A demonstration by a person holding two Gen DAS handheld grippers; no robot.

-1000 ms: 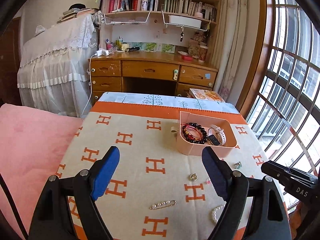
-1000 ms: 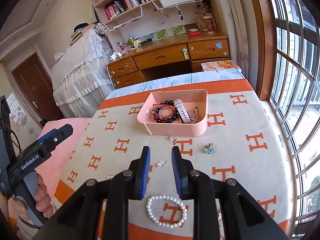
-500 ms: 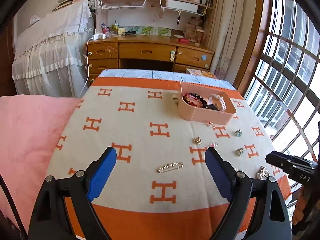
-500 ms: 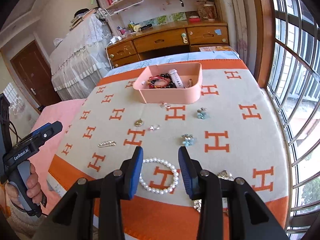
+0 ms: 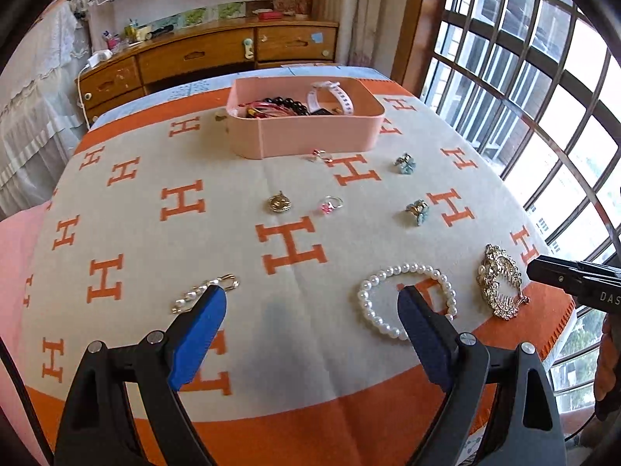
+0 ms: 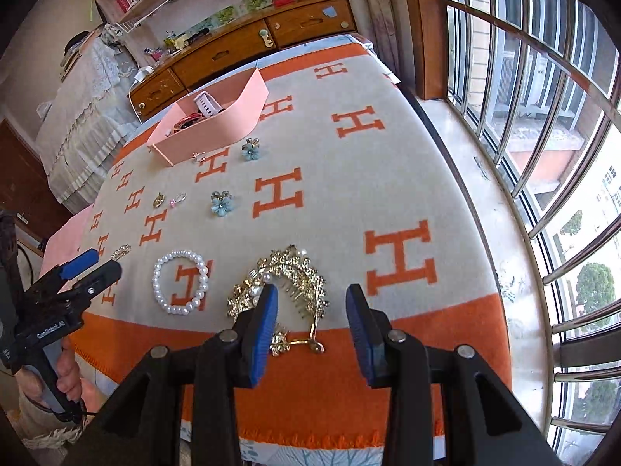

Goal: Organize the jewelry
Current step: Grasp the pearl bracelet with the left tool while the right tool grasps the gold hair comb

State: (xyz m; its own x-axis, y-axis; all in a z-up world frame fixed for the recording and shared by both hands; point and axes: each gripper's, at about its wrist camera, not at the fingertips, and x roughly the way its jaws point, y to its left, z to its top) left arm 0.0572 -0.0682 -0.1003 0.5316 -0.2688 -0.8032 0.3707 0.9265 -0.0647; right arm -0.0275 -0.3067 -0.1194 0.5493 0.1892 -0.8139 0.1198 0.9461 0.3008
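Reaching down toward the loose pieces on the orange-and-cream blanket (image 5: 217, 233), we judge the step in hand to be the approach for two pickups, nothing lifted yet. Going left to right in the left wrist view: the pearl pin (image 5: 203, 293) lies just past the left finger of the left gripper (image 5: 312, 303), whose jaws stand wide apart with only bare blanket between them. Its right finger overlaps the pearl bracelet (image 5: 403, 299), though we cannot tell from this angle whether it touches the beads. Further right lies the gold hair comb (image 5: 500, 281), near the blanket's front edge. In the right wrist view the right gripper (image 6: 312, 312) hangs over that comb, jaws partly apart after just opening, pads not pressing on it; the comb sits between and under them. Both tools pitch steeply downward from the near edge of the bed.

The pink tray (image 5: 306, 134), already holding bracelets and a watch band, sits well apart at the far side. The small rings, pendant and blue flower clips remain between.

Next move, in our judgement: lower, straddle one piece squarely, close, then carry to the tray.
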